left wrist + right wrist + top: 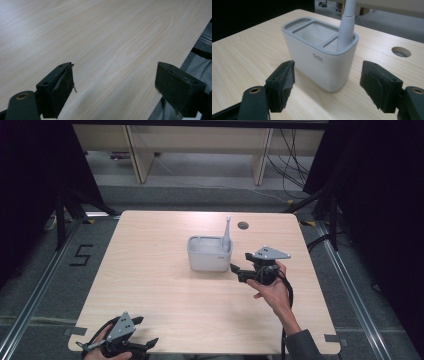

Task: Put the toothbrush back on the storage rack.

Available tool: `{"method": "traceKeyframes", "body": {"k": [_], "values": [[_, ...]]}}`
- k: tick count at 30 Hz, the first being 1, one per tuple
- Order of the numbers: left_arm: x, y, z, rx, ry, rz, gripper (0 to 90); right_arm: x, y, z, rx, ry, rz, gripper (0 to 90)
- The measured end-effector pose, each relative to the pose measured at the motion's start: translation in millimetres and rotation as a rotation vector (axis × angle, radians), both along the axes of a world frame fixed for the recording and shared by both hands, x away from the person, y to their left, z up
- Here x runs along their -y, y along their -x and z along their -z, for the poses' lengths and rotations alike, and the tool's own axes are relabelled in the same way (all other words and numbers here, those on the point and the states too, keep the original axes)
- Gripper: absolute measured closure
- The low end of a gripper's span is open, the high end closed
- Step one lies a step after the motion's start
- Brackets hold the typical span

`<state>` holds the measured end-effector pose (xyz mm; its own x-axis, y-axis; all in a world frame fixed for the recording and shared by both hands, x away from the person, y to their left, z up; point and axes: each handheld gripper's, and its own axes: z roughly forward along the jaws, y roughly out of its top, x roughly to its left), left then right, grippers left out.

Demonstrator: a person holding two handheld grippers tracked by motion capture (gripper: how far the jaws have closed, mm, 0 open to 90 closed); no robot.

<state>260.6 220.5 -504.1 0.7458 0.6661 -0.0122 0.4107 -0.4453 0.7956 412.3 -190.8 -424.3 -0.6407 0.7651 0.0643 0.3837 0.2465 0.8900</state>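
Note:
A white holder [209, 255] with a grey rim and several compartments stands near the table's middle. A white toothbrush [226, 233] stands upright in its right-hand compartment. My right gripper [241, 262] hovers just right of the holder, pointing at it, open and holding nothing. In the right gripper view the holder [319, 57] sits a short way ahead of the spread jaws of the right gripper [327, 87], and the toothbrush [345, 27] rises from the slot at its right. My left gripper [145, 331] rests at the table's near left edge, open and holding nothing, and the left gripper [115, 82] has bare wood ahead.
The light wooden table [160, 285] has a round cable hole [243, 225] behind the holder, also seen as the hole [401, 51] ahead to the right. Dark floor with rails surrounds the table. A person's clothing shows past the table edge [197, 65].

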Motion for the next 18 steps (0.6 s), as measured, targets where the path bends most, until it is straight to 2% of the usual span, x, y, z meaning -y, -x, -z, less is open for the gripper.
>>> {"method": "traceKeyframes", "body": {"k": [1,3,4,5,6,7,8,9,10,12,16,17,18], "values": [[0.0,0.1,0.0,0.000,0.000,0.000,14.7,0.2,-0.6,0.7,0.026,0.010,-0.017,28.2],[-0.2,-0.1,-0.2,0.000,-0.003,0.003,14.7,-1.2,3.0,0.9,0.015,0.008,-0.016,27.5],[0.0,0.0,-0.1,-0.001,0.002,0.002,14.7,-2.3,4.3,2.0,0.017,0.005,-0.034,27.4],[0.3,0.1,0.1,-0.002,0.007,0.001,14.7,-1.8,5.5,1.5,0.016,0.021,-0.039,27.1],[0.1,0.1,0.0,-0.001,0.002,-0.001,14.7,-3.4,7.2,2.8,0.008,0.004,-0.026,26.8],[-0.1,0.1,0.0,0.000,-0.002,0.001,14.7,-3.2,8.8,2.7,-0.002,0.019,-0.035,26.4],[-0.1,0.0,0.0,0.000,-0.001,0.003,14.7,-4.6,9.9,4.4,-0.001,0.012,-0.042,26.4],[0.0,0.1,0.0,-0.001,-0.001,0.001,14.7,-4.4,11.3,4.9,0.009,0.027,-0.038,26.4],[1.4,0.9,0.5,-0.003,0.022,-0.004,14.7,-5.3,15.0,6.5,-0.023,0.027,-0.042,26.1],[1.4,1.0,0.4,-0.005,0.021,-0.005,14.7,-5.8,15.5,7.8,-0.022,0.020,-0.046,26.1],[1.2,1.0,0.6,-0.008,0.023,-0.004,14.7,-4.1,20.2,10.1,-0.023,0.051,-0.058,25.7],[1.3,1.0,0.6,-0.008,0.023,-0.005,14.7,-4.4,21.9,11.4,-0.035,0.042,-0.058,25.7],[1.3,1.0,0.6,-0.005,0.024,-0.007,14.7,-4.1,21.6,13.1,-0.016,0.044,-0.067,25.7]]}}
